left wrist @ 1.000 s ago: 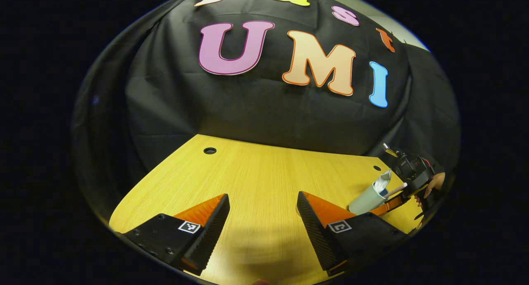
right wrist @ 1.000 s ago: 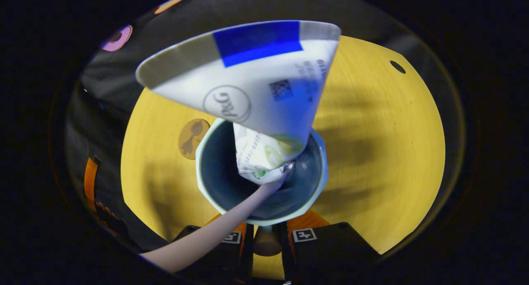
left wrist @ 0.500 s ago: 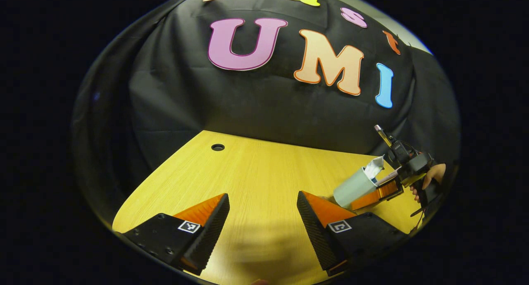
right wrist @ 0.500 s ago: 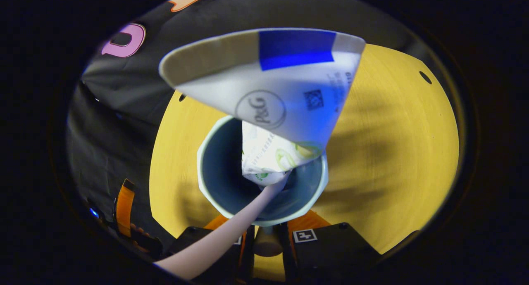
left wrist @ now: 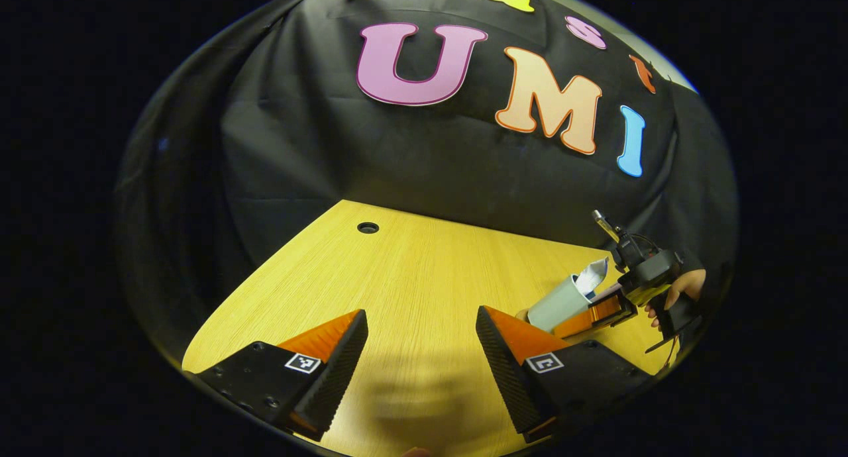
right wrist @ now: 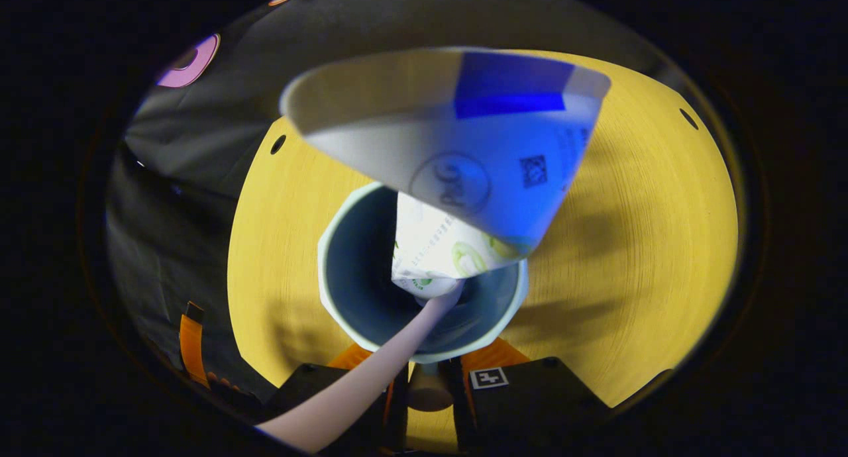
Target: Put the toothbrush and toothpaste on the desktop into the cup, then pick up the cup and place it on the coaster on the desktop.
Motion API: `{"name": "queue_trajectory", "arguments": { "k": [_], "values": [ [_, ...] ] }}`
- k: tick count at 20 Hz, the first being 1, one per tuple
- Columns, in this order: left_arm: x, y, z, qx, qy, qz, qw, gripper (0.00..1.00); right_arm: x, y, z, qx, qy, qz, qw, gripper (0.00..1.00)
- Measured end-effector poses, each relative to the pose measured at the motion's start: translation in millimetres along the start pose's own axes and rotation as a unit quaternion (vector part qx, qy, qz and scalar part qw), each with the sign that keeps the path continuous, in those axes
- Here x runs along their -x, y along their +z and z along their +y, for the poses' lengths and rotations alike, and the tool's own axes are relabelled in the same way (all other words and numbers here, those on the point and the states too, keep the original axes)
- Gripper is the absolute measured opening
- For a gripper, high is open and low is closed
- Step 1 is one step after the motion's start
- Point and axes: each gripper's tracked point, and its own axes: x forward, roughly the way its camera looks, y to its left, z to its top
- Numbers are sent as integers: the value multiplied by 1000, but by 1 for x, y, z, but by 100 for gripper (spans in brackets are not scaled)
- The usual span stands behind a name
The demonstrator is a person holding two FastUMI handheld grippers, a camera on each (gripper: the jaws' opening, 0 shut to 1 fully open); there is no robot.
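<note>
1. From my left gripper view, the left gripper (left wrist: 421,351) sits low over the wooden desk (left wrist: 411,271) with its fingers spread wide and nothing between them.
2. Further off on the right of that view, I see the right gripper (left wrist: 599,313) in a hand (left wrist: 679,288), clamped on the pale cup (left wrist: 556,303), which is tilted, its mouth leaning toward the hand.
3. The toothpaste (left wrist: 591,275) pokes out of the cup's mouth there.
4. In my right gripper view, I look straight down into the cup (right wrist: 361,271); its rim sits just above the right gripper (right wrist: 430,384), whose two fingers are drawn close together on the cup's near wall.
5. The toothpaste (right wrist: 464,159) stands inside the cup, its flat crimped end fanning out toward the camera.
6. The toothbrush (right wrist: 371,384) is in the cup too, its pale handle slanting out over the near rim toward the lower left.
7. I cannot tell whether the cup touches the desk (right wrist: 636,245).
</note>
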Motion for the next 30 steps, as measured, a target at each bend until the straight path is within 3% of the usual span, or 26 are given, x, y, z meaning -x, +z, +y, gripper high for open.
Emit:
{"name": "queue_trajectory", "arguments": {
  "k": [1, 5, 7, 8, 10, 11, 12, 13, 20, 21, 22, 26, 30],
  "values": [
    [1, -1, -1, -1, -2, 1, 1000, 95, 9, 2, 4, -1, 6, -2, 1000, 36],
    [9, 7, -12, -7, -12, -2, 1000, 95, 38, 4, 17, 9, 18, -26, 999, 57],
    [7, 9, -22, -13, -22, -4, 1000, 95, 49, 1, 14, 21, 16, -40, 999, 74],
    [5, 8, -28, -14, -29, -4, 999, 95, 55, 1, 16, 31, 17, -50, 998, 89],
    [1, 10, -43, -20, -42, -6, 999, 95, 73, 2, 14, 56, 20, -77, 995, 97],
    [3, 11, -52, -23, -44, -7, 999, 95, 82, 2, 12, 72, 22, -93, 993, 93],
    [5, 14, -63, -25, -45, -11, 999, 95, 94, 5, 11, 90, 25, -114, 989, 99],
    [8, 16, -73, -25, -47, -14, 998, 96, 105, 9, 9, 103, 28, -136, 985, 99],
    [29, 26, -158, -49, -57, -38, 997, 95, 206, 12, -22, 157, 53, -307, 937, 99],
    [32, 27, -167, -49, -58, -41, 996, 95, 222, 13, -28, 154, 55, -330, 930, 94],
    [34, 29, -177, -48, -59, -47, 996, 95, 238, 15, -36, 150, 57, -353, 922, 99],
    [43, 43, -210, -47, -56, -78, 994, 95, 296, 17, -64, 130, 54, -444, 885, 99],
    [48, 56, -235, -55, -66, -100, 991, 95, 318, 19, -92, 106, 42, -507, 854, 99]
  ]
}}
